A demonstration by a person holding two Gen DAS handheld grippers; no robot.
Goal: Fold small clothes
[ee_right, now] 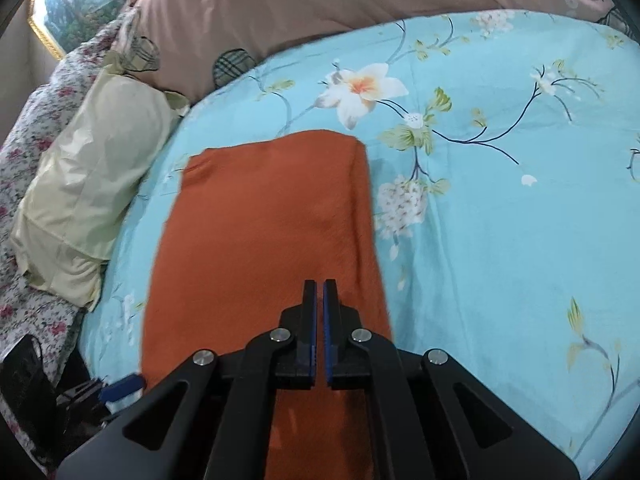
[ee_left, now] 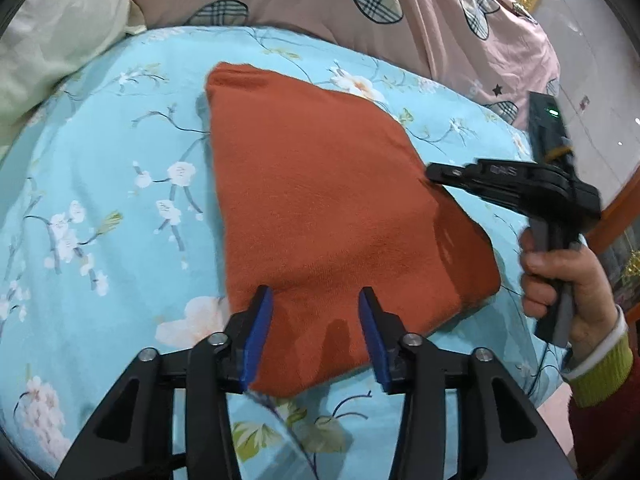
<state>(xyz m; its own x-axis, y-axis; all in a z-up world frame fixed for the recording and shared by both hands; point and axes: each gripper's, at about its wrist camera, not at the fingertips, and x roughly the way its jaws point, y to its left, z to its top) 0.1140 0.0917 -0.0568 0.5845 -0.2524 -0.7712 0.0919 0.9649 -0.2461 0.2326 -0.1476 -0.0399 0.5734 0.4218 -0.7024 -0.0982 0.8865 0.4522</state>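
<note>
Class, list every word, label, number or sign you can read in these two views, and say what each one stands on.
Raised lettering on the right tool's black arm, left wrist view: too blurred to read.
Green light on the black unit above that tool: a lamp, not text.
Orange garment, blue floral bedsheet, pink quilt, pillow: no text.

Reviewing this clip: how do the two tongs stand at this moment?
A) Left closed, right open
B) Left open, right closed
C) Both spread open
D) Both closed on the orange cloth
B. The left tongs have their blue pads spread wide above the orange cloth, while the right tongs have their pads pressed nearly together with no cloth seen between them.
</note>
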